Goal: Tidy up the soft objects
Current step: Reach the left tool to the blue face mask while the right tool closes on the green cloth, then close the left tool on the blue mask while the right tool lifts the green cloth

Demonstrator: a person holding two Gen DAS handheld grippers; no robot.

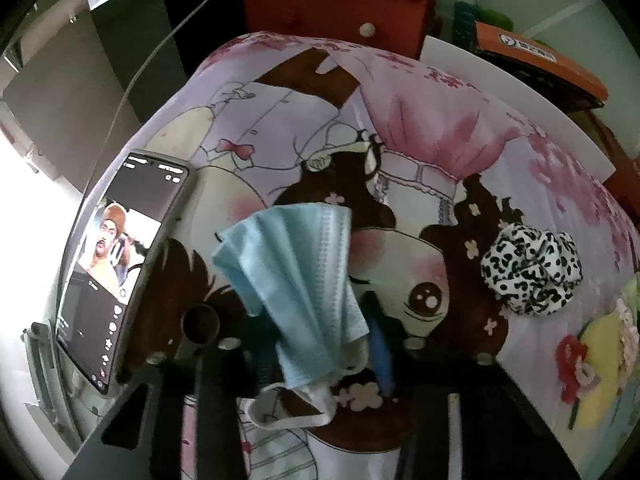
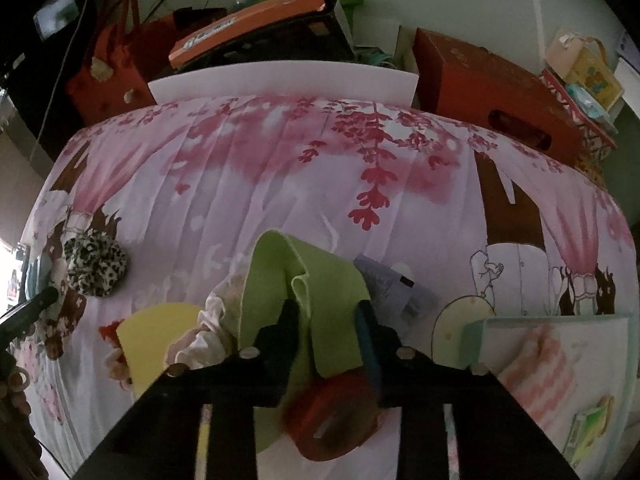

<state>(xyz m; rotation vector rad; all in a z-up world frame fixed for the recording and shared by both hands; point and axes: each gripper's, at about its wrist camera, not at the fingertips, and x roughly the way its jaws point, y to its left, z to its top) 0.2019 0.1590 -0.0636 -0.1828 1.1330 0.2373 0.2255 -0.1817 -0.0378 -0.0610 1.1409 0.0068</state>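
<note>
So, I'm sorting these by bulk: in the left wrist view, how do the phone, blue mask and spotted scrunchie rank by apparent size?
1. Phone, though it is nearest the lens.
2. Blue mask, close behind, also near.
3. Spotted scrunchie, clearly smallest.

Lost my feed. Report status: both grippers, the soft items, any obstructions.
Left gripper shut on blue face mask. Right gripper shut on green cloth. Leopard scrunchie loose on bedsheet. Phone beside the mask.
</note>
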